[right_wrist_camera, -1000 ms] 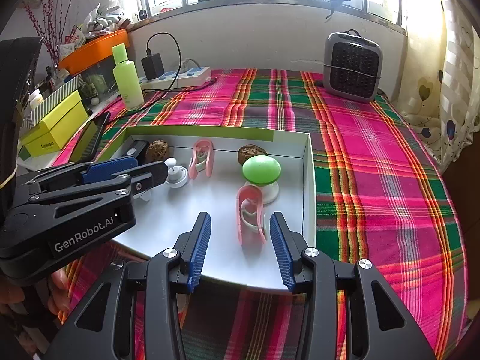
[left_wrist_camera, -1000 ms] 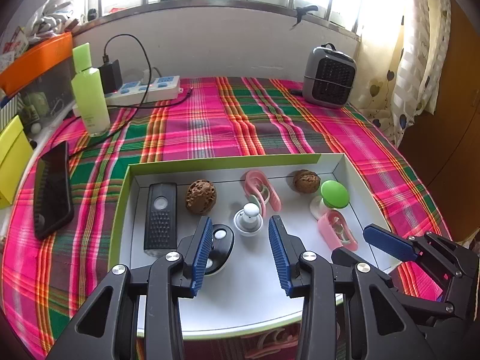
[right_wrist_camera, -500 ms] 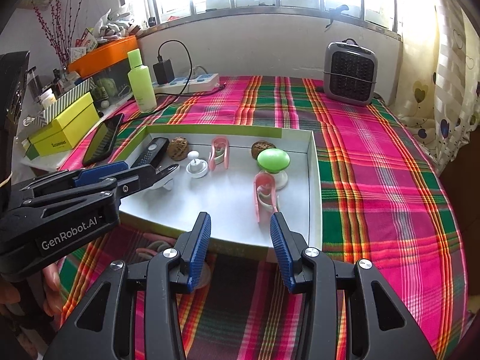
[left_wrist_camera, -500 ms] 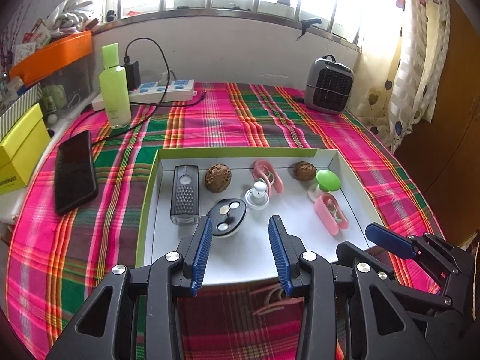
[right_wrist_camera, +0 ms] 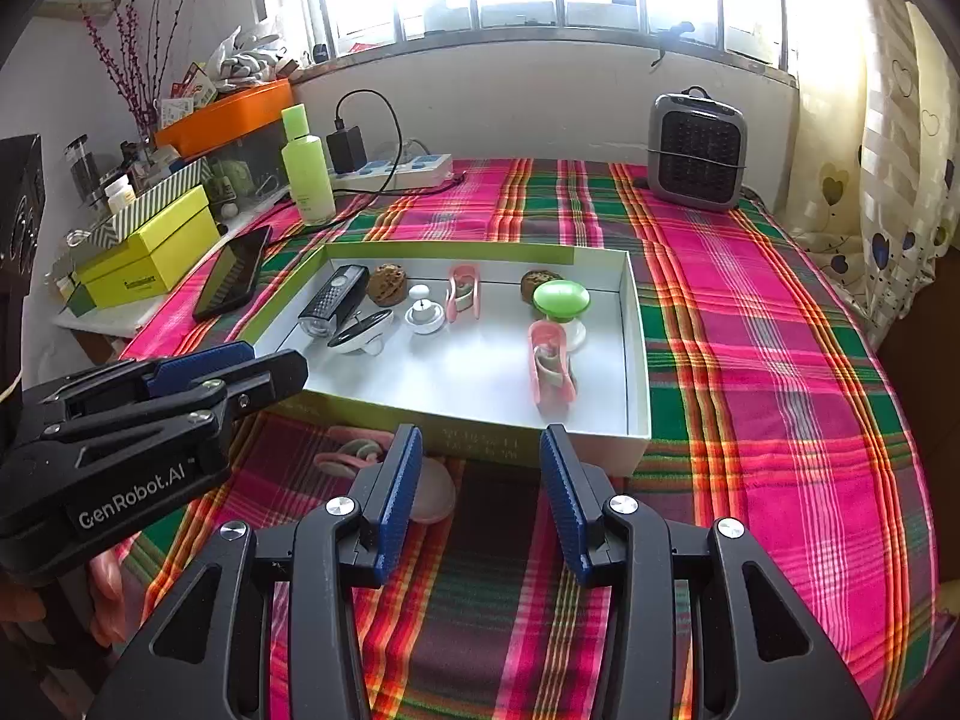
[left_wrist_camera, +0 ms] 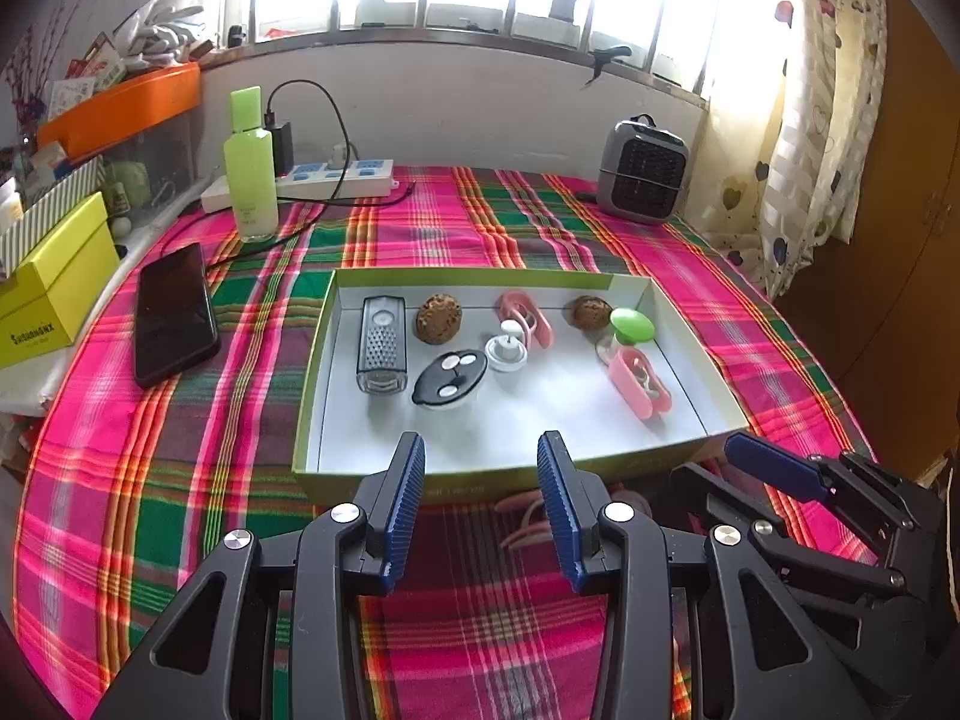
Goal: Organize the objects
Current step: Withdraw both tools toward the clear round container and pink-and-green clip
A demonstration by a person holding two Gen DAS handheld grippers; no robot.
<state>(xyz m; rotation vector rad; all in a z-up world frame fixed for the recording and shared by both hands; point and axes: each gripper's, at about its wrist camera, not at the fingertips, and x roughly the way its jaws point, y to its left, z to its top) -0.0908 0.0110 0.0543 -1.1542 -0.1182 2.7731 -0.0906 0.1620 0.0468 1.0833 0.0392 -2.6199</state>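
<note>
A green-rimmed white box lies on the plaid cloth. It holds a grey bike light, two walnuts, a black key fob, a white knob, a green-capped mushroom toy and two pink clips. Another pink clip and a pale round piece lie on the cloth before the box. My left gripper hovers open and empty at the box's near wall. My right gripper stands beside it, open and empty.
A black phone lies left of the box. Behind stand a green bottle, a power strip with a charger cable, and a grey heater. A yellow box sits at the left edge, a curtain at the right.
Both grippers have drawn back from over the box to its near wall, and more of the table shows. The things inside the box have not moved.
</note>
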